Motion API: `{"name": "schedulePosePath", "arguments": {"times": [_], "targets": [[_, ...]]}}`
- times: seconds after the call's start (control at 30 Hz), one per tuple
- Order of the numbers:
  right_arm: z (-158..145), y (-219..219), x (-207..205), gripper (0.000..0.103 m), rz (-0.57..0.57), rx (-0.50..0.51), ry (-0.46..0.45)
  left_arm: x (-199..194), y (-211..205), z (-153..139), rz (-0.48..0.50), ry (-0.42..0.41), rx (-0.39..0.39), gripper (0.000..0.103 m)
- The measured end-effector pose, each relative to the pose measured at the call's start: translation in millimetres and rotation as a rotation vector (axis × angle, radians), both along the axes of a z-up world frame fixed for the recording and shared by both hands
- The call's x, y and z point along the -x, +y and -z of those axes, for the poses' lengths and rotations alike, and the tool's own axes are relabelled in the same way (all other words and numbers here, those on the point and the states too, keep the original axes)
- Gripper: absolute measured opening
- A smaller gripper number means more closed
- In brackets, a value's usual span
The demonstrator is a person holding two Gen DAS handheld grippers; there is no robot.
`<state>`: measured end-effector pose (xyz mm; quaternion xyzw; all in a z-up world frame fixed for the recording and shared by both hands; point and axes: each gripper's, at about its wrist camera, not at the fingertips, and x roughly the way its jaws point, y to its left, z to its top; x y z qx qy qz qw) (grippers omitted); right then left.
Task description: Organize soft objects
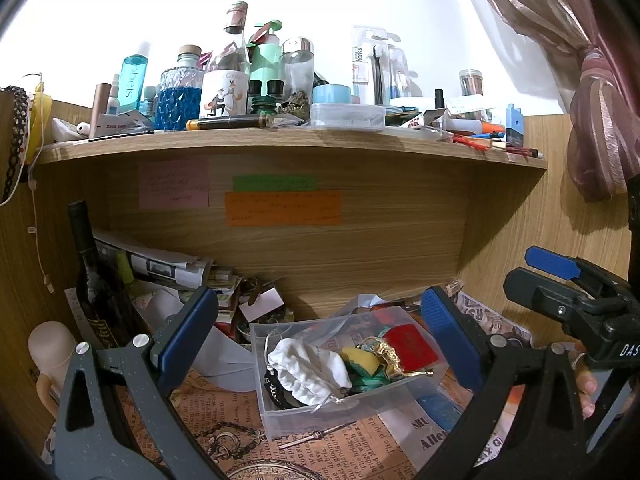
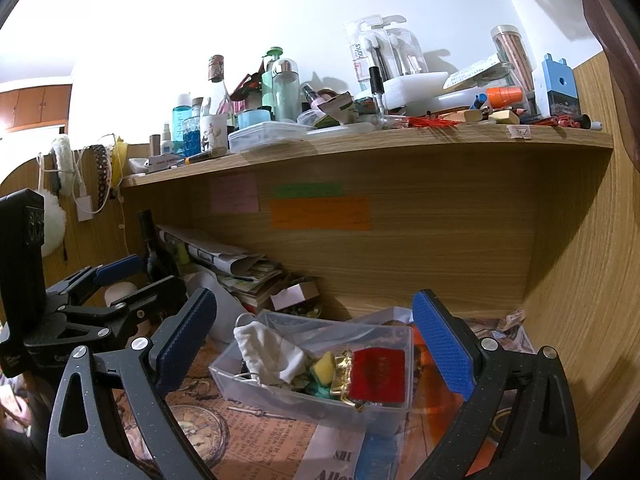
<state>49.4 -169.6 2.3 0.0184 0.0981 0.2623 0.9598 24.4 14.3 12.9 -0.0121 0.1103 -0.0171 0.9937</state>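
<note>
Clutter crowds the wooden shelf (image 1: 280, 148) across the upper half of the frame: bottles, a blue-filled jar (image 1: 179, 98), toothbrush packs. Below it, at lower centre, a clear plastic box (image 1: 320, 412) sits on newspaper-print paper (image 1: 224, 408) and holds a white drawstring pouch (image 1: 308, 368), a yellow sponge (image 1: 358, 358), a gold pouch (image 1: 390, 354) and a red pouch (image 1: 414, 346). Left gripper (image 1: 320, 332) and right gripper (image 2: 316, 336) both hang above the box, fingers spread wide and holding nothing. A dark wine bottle (image 1: 94, 276) stands at left.

On the shelf (image 1: 280, 142), the toothbrush pack (image 1: 362, 66) says "harks". The wine bottle (image 1: 224, 88) beside it says "GAR". The blue bottle (image 1: 134, 80) says "heis".
</note>
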Motion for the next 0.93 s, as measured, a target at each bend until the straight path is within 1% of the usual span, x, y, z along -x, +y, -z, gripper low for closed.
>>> {"name": "schedulePosePath", "arguments": {"times": [0.33, 0.93], "targets": [[0.7, 0.0, -0.2, 0.103, 0.003, -0.002, 0.003, -3.0, 0.8, 0.9, 0.016, 0.01, 0.004, 0.103], [9.4, 1.2, -11.1, 0.103, 0.002, 0.011, 0.052, -8.9, 5.5, 7.0, 0.037, 0.036, 0.023, 0.103]]}}
